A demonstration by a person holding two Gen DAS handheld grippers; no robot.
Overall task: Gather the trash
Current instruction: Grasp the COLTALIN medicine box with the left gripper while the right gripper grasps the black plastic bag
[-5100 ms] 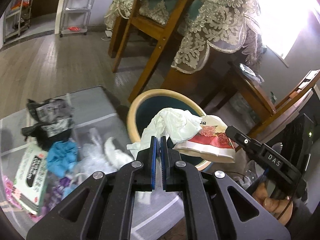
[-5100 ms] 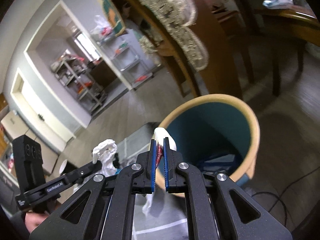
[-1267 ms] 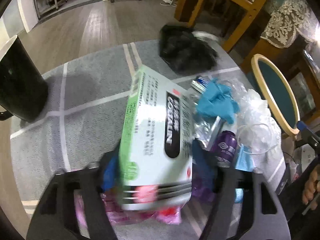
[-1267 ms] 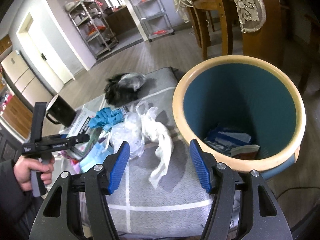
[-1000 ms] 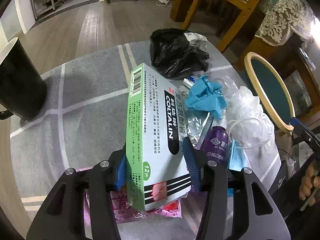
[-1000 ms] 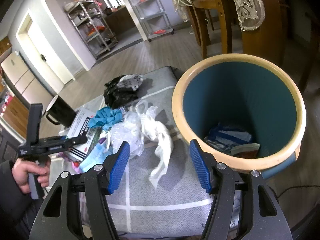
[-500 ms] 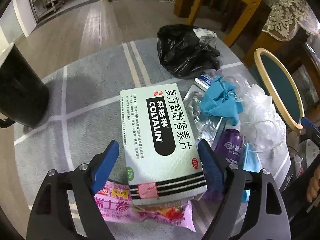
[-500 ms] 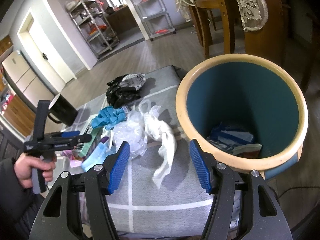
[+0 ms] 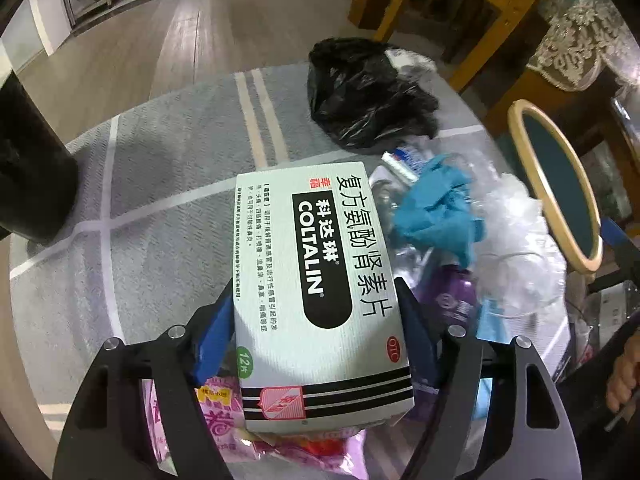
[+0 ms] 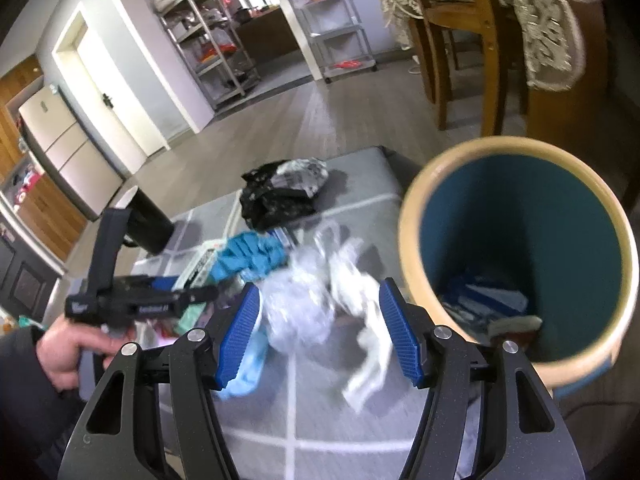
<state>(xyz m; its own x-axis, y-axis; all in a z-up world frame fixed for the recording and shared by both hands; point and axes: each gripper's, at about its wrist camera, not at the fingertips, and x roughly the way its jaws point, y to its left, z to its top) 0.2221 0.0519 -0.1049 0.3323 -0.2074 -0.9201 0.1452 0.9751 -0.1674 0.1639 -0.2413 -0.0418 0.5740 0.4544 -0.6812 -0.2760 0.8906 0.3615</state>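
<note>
Teal-lined bin already has a few pieces at the bottom – blue-and-white packaging, I think – so some is done, but most is still out on the grey mat. Left to go: black bag, blue glove, clear plastic wad, purple can, pink wrapper and white tissue.

Step in hand: medicine box. It sits on top of the pink wrapper, between the jaws of the left gripper. These have just been closing, and the pads look pressed against both long sides, so I read it as gripped, not yet clear of the pile.

Right gripper is spread wide with nothing between the pads, over the plastic and tissue, bin just beside it.

View differences: the left wrist view gives the box label and pad contact, but only a sliver of the bin rim. The right wrist view shows the bin's contents, the white tissue, and the hand holding the left tool – image is smeared.
</note>
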